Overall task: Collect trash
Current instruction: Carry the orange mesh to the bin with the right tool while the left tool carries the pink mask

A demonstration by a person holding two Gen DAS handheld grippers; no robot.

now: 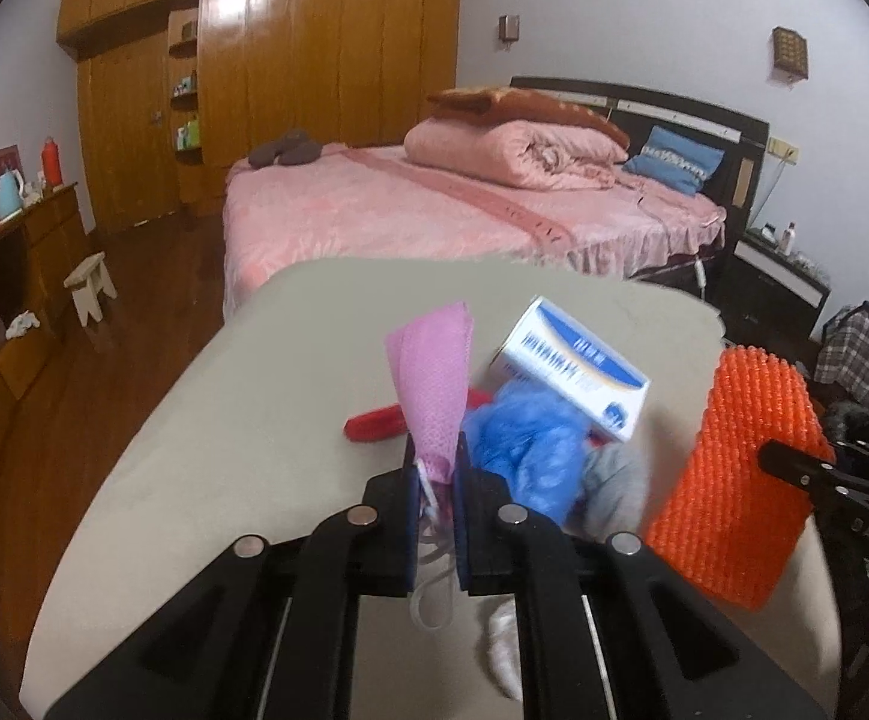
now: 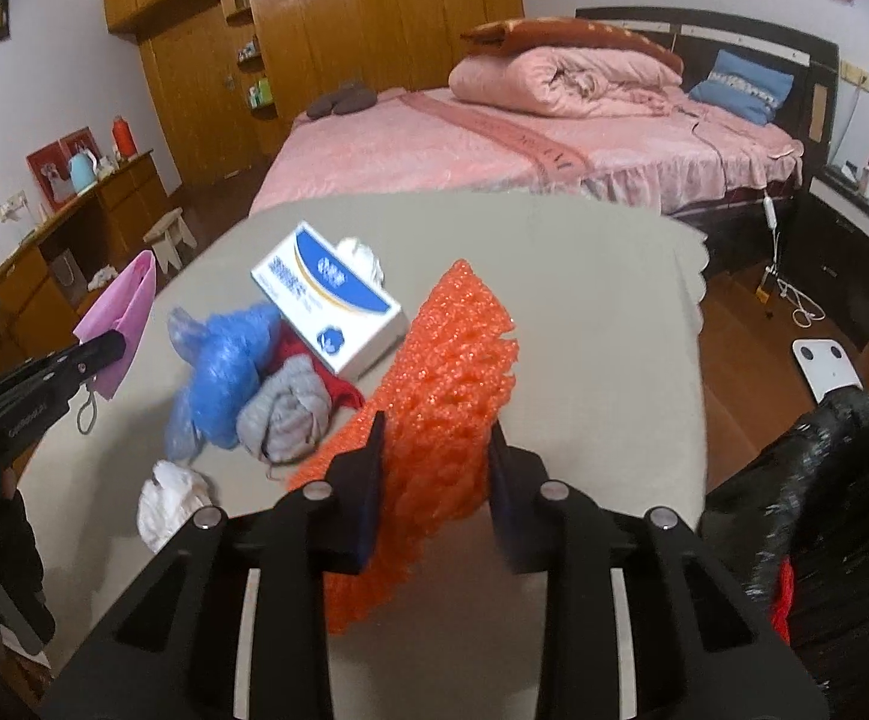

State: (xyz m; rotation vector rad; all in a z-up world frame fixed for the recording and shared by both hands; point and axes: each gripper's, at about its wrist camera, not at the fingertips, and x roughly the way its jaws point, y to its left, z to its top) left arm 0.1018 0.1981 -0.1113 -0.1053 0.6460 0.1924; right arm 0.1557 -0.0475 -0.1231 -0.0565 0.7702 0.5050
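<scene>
The left gripper (image 1: 436, 468) has its jaws pressed together on the lower end of a pink face mask (image 1: 434, 381), which stands upward from the pads while its white ear loop (image 1: 431, 582) hangs below them. The right gripper (image 2: 434, 450) has its jaws clamped on an orange foam net (image 2: 434, 396); the pads press both sides of the net, which extends ahead of the fingers and hangs below them. Ahead and to the left of the right jaws, remaining items lie on the beige table (image 2: 602, 324): a grey rolled cloth (image 2: 287, 414) over a red item (image 2: 338, 387), a crumpled blue plastic bag (image 2: 221, 360), a white-and-blue box (image 2: 329, 297) resting partly on them, and white crumpled tissue (image 2: 167, 498) at the near left. A black bag (image 2: 818, 480) sits to the right of the right jaws. Beyond the table stands a bed (image 2: 434, 150) with pink covers.
</scene>
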